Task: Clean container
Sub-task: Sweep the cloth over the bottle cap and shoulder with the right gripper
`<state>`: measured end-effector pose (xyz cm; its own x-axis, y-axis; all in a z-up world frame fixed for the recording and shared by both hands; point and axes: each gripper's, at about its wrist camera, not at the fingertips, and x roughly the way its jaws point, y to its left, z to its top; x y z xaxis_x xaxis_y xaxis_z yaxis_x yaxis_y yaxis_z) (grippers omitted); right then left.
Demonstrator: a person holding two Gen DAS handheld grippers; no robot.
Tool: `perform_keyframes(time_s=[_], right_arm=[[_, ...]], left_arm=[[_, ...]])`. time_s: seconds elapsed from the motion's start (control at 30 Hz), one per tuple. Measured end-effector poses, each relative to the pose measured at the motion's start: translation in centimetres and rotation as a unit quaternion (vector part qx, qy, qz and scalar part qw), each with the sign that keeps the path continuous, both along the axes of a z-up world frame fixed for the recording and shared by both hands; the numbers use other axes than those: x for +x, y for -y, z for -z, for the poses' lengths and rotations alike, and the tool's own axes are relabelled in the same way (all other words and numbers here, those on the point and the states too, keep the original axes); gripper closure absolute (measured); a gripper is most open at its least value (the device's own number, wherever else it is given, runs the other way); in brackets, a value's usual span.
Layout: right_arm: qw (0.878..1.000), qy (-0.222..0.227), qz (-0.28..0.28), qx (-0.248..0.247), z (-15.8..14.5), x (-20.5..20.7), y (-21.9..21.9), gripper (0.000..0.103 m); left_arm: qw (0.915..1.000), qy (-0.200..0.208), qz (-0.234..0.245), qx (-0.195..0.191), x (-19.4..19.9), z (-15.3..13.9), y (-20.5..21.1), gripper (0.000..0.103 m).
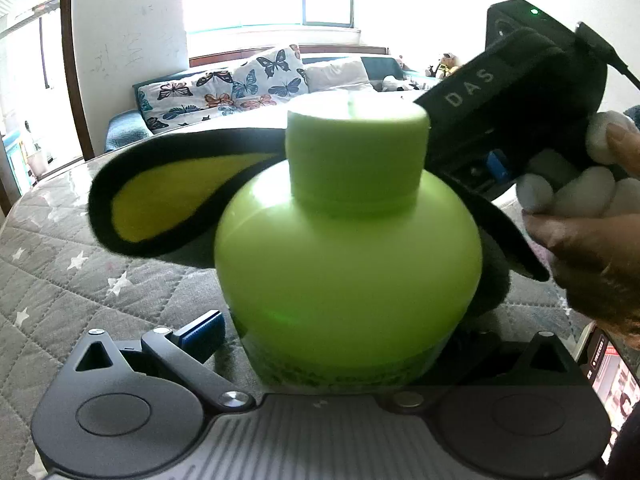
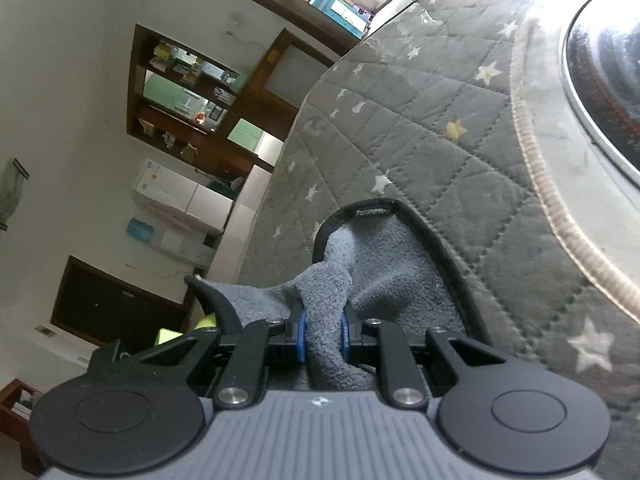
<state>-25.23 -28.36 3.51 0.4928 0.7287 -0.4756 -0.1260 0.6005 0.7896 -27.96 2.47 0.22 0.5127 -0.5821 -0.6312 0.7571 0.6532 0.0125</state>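
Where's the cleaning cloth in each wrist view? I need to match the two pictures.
Left wrist: the cloth, yellow face with black trim, curls behind the green container, left of centre.
Right wrist: grey face, bottom centre, pinched in the right gripper.
Shared landmark: the grey star-quilted cover.

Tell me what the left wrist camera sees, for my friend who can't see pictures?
A round lime-green container with a wide cap fills the middle, between the fingers of the left hand-held gripper. The right hand-held gripper, held in a person's hand, drapes a black-edged cloth with a yellow face behind the container, over a grey quilted cover with white stars.
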Motion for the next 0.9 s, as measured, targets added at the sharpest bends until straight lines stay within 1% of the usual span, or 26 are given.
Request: perform_keyframes(time_s=[0.1, 0.27, 0.47, 0.67, 0.9], right_arm=[[1.0, 0.001, 0.005, -0.003, -0.1, -0.6, 0.2, 0.087], [1.0, 0.005, 0.014, -0.008, -0.4, -1.7, 0.7, 0.087], [1.0, 0.014, 0.017, 0.004, -1.0, -2.7, 1.6, 0.087], [0.999, 0.026, 0.017, 0.014, -1.8, -2.3, 1.6, 0.087], [0.999, 0.043, 0.005, 0.016, -3.0, -0.6, 0.2, 0.087]], left_arm=[[1.0, 0.0, 0.0, 0.0, -0.5, 0.0, -0.4, 0.0], [1.0, 0.0, 0.0, 0.0, -0.5, -0.3, 0.3, 0.0], [1.0, -0.001, 0.0, 0.0, -0.6, -0.3, -0.6, 0.0], [1.0, -0.001, 0.0, 0.0, -1.4, -0.2, -1.3, 0.0], [1.0, -0.001, 0.0, 0.0, -1.9, -0.2, -1.7, 0.0]])
